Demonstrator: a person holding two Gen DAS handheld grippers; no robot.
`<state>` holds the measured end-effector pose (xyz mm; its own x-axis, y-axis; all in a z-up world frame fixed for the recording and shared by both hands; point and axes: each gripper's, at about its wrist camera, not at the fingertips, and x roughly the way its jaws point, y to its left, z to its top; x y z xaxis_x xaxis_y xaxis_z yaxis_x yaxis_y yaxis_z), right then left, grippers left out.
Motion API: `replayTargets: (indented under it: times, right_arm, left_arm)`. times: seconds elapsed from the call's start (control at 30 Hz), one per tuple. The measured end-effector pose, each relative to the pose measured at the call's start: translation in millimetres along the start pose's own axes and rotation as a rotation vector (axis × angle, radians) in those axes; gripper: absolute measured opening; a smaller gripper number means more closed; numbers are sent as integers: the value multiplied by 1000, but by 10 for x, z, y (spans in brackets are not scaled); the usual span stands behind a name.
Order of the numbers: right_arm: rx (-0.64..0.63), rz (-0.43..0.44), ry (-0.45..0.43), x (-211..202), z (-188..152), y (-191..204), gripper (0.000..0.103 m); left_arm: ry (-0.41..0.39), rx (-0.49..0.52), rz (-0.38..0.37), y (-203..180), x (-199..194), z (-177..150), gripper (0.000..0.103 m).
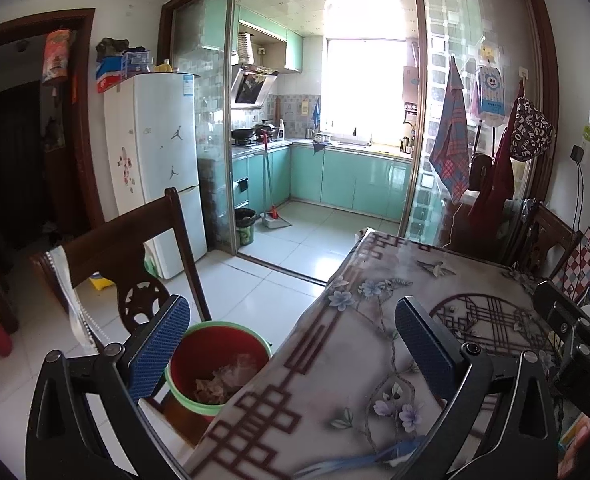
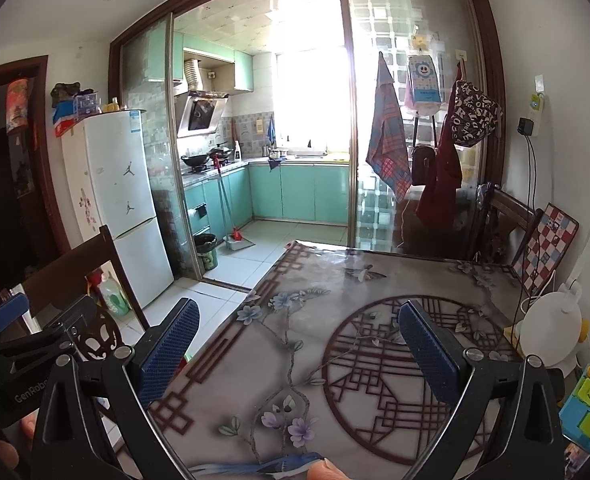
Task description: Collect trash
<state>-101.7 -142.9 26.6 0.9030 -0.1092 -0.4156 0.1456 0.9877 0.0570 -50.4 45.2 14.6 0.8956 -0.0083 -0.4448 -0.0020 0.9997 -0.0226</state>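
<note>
Trash (image 1: 215, 384) lies crumpled in the bottom of the red bin with a green rim (image 1: 219, 364), which sits on the seat of the dark wooden chair (image 1: 135, 256) just beside the bench's left edge. Your bench (image 1: 359, 364) wears a floral cloth with a brown lattice border, and its middle is bare. Beyond it you face the white fridge (image 1: 155, 160) and the teal kitchen cabinets (image 1: 347, 180). At the bench's right edge stands a white round lamp (image 2: 551, 328), near a checkered board (image 2: 543, 248). Your left gripper (image 1: 291, 344) is spread wide and holds nothing, above the bench edge and bin. Your right gripper (image 2: 295, 344) is equally wide and unloaded over the cloth.
</note>
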Motion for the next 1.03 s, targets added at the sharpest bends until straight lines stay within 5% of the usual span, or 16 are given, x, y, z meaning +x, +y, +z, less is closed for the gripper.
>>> replayTargets:
  times: [0.63, 1.03]
  right_arm:
    - [7, -11, 11, 14, 9, -83, 101]
    - [39, -24, 87, 399, -91, -324, 101]
  left_arm:
    - [41, -11, -34, -51, 94, -22, 103]
    - [99, 27, -101, -325, 397, -160, 103]
